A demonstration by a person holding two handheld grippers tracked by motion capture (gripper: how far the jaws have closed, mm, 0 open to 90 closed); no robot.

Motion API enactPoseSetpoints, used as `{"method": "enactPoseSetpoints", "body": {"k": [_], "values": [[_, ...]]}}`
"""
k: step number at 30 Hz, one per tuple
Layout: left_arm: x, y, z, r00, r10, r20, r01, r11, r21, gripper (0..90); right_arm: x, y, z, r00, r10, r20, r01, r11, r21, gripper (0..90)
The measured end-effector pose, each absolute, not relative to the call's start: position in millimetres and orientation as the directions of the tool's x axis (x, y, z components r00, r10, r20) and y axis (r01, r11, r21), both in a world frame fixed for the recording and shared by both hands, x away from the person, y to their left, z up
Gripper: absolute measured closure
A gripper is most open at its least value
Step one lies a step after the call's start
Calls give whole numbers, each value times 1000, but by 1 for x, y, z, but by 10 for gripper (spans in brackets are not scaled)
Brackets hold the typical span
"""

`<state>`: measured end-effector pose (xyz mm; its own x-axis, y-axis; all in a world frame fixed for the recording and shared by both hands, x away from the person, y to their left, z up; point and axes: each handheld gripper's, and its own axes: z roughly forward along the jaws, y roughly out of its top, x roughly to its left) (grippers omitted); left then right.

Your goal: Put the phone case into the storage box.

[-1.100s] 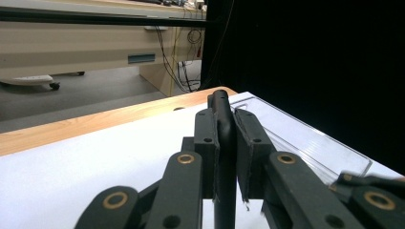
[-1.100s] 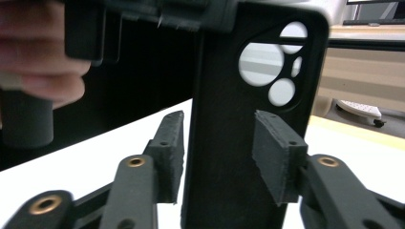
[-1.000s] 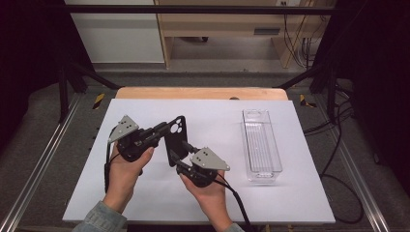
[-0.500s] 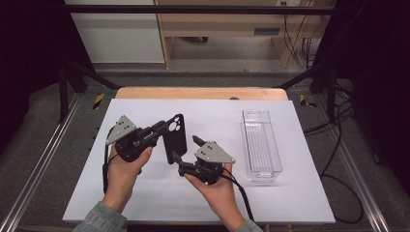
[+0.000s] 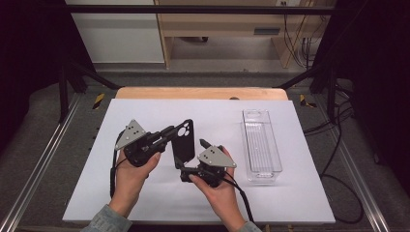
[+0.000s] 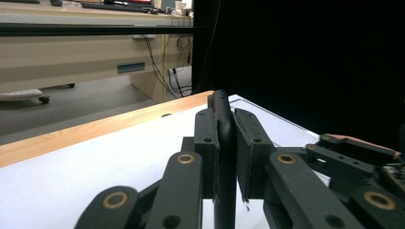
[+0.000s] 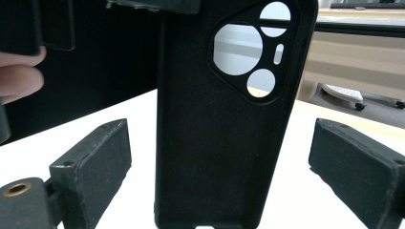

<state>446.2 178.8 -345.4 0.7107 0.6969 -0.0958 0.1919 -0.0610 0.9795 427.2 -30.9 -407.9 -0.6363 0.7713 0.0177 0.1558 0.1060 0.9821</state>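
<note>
Your left gripper (image 5: 167,133) still clamps the black phone case (image 5: 183,144) upright above the white table (image 5: 145,203). Your right gripper (image 5: 191,162) has let go since earlier; its jaws stand wide, seemingly clear of it.

Bare white table (image 5: 145,203) left and front of both hands; clear tray (image 5: 261,145) blocks the right side, near the right gripper (image 5: 186,170).

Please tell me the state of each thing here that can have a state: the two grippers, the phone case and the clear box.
left gripper: shut on the phone case's edge.
right gripper: open, its jaws apart on both sides of the case.
phone case: held upright above the table, empty.
clear box: lying on the table, open top, empty.
</note>
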Motion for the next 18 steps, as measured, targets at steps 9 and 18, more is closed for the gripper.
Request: {"method": "enactPoseSetpoints", "body": {"k": [9, 18], "values": [[440, 171, -345, 730, 677, -93, 185, -64, 981, 804, 430, -32, -409, -621, 784, 21, 161, 100, 982, 74], [435, 166, -345, 743, 663, -94, 181, -63, 981, 804, 434, -34, -411, -609, 791, 53, 192, 82, 978, 65]]}}
